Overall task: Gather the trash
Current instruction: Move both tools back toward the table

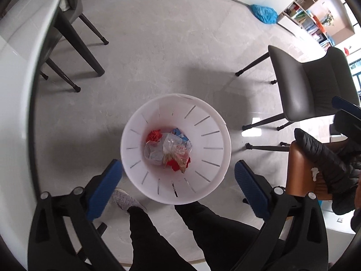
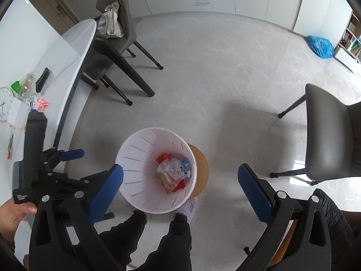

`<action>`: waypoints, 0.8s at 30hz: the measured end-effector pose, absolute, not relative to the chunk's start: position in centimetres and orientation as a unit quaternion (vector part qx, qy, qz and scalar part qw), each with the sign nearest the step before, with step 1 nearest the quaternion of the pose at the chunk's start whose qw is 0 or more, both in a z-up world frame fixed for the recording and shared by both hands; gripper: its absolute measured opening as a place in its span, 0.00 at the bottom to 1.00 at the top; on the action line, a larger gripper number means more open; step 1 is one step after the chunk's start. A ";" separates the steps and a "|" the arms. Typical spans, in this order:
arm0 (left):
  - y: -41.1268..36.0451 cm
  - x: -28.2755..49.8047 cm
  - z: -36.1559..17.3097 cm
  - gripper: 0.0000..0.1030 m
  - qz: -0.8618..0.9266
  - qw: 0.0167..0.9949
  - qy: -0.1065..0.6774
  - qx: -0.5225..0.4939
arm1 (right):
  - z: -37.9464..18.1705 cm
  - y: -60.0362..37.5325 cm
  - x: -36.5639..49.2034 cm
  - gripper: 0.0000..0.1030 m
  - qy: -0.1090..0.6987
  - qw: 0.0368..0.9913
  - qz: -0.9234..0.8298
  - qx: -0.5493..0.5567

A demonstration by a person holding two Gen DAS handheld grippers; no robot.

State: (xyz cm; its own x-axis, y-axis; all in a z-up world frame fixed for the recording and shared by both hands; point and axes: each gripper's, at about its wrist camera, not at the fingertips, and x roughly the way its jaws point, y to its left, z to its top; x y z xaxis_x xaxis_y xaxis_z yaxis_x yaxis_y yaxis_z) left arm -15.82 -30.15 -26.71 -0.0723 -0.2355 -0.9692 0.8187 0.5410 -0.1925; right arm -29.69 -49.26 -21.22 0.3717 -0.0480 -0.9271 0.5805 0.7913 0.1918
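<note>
White plastic formed the slotted waste bin (image 1: 176,149), which stood on the grey floor (image 1: 158,52) just beyond the person's feet. Inside it lay the collected trash (image 1: 168,151): a clear crinkled wrapper on top, with red and blue scraps beneath. The left gripper (image 1: 178,180) was held above the bin, pointing steeply down, its blue-padded jaws spread wide with nothing between them and the bin seen through the gap. The right gripper (image 2: 180,187) was likewise held over the bin, its jaws also spread apart and empty. In the right wrist view the left gripper was seen at the left edge, beside the rim of the white surface (image 2: 74,45). On that surface, further left, more scraps (image 2: 40,103) were scattered near a black brush (image 2: 42,80) and a round clock (image 2: 4,102). A brown round stool (image 2: 200,169) was partly hidden behind the bin. Grey chairs stood at the far left (image 2: 119,22) and at the right (image 2: 327,135), and a blue bag (image 2: 320,46) lay on the floor at the far right, near shelving.
</note>
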 end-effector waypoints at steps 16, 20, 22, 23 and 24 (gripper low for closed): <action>-12.8 -9.5 -8.4 0.93 -0.281 0.812 0.476 0.188 | -12.4 -42.0 -20.9 0.98 0.448 0.866 -0.112 0.194; -7.1 -6.3 -8.2 0.93 -0.226 0.833 0.480 0.159 | -12.0 -39.4 -18.0 0.98 0.444 0.873 -0.084 0.183; -4.9 -5.0 -8.7 0.93 -0.208 0.838 0.481 0.148 | -11.9 -37.7 -16.5 0.98 0.446 0.875 -0.070 0.175; -4.1 -4.1 -8.9 0.93 -0.205 0.841 0.479 0.146 | -11.9 -36.9 -15.9 0.98 0.448 0.875 -0.064 0.170; -3.2 -3.5 -9.3 0.93 -0.207 0.842 0.475 0.148 | -11.8 -35.9 -15.1 0.98 0.451 0.875 -0.056 0.165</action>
